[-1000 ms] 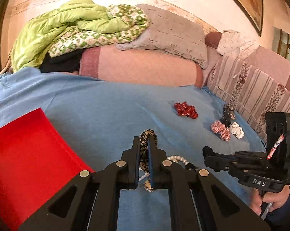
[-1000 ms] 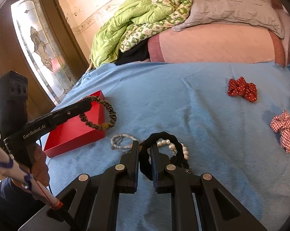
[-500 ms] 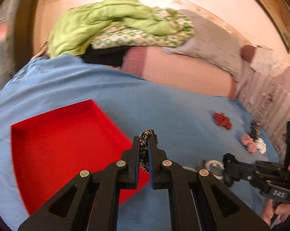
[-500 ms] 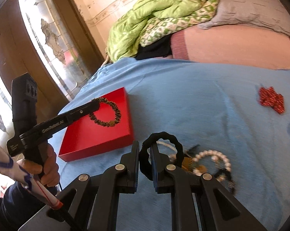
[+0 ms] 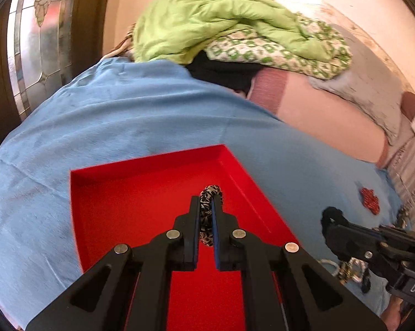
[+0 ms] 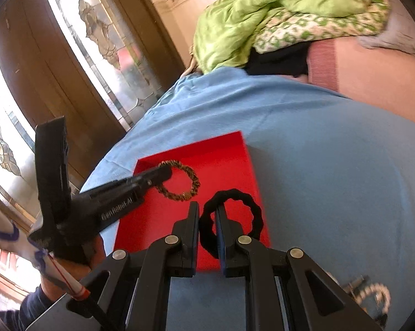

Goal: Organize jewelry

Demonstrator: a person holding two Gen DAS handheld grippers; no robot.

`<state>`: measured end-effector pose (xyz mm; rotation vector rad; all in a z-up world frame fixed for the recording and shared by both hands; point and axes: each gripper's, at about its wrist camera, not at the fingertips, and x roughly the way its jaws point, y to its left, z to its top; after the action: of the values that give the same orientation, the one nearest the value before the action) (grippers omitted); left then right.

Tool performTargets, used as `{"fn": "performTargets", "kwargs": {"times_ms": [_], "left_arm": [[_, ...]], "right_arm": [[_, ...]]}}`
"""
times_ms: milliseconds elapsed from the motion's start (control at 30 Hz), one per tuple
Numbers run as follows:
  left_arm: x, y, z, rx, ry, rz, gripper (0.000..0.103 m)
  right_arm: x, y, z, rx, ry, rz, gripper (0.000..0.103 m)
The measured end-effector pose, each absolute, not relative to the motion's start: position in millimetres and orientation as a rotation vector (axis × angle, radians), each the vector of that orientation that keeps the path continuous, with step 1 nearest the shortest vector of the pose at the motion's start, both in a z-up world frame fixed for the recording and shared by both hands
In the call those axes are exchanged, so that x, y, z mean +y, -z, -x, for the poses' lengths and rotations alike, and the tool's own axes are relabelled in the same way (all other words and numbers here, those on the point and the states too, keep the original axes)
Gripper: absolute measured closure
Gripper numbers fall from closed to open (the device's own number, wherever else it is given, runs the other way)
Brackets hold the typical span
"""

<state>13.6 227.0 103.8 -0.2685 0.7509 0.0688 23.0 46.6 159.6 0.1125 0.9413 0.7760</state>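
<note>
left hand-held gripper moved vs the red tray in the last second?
Yes. The left hand-held gripper, shut on the leopard-print scrunchie, now sits over the shallow red rectangular tray; earlier it was over blue cloth beside it.

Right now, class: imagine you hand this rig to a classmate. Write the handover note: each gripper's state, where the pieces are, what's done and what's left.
Left gripper: jaws shut on the leopard-print scrunchie, held over the red tray.
Right gripper: jaws shut on the black scrunchie, at the tray's near right edge.
Tray: sits on the blue blanket; nothing lies in it yet.
Done: both scrunchies picked up and brought to the tray.
Left: release both into the tray, then fetch the pearl bracelets and the red bow, which lie on the blanket to the right.
</note>
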Motion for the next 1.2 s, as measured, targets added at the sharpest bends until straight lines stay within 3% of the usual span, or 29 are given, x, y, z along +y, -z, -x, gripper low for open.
{"fn": "performTargets", "kwargs": {"times_ms": [400, 967, 1033, 1100, 1200], "left_arm": [[277, -90, -39, 0.807, -0.164, 0.362, 0.096], [284, -75, -45, 0.858, -0.201, 0.363, 0.096], [284, -76, -45, 0.856, -0.206, 0.361, 0.096], [284, -75, -45, 0.857, -0.204, 0.361, 0.096], [283, -77, -44, 0.852, -0.208, 0.351, 0.096]], "right_arm": [[130, -124, -101, 1.078, -0.756, -0.118, 0.09], [159, -75, -152, 1.173, -0.66, -0.11, 0.089], [158, -75, -152, 1.174, -0.663, -0.114, 0.082], [157, -77, -151, 1.163, -0.667, -0.125, 0.064], [156, -80, -150, 1.157, -0.674, -0.129, 0.058]]}}
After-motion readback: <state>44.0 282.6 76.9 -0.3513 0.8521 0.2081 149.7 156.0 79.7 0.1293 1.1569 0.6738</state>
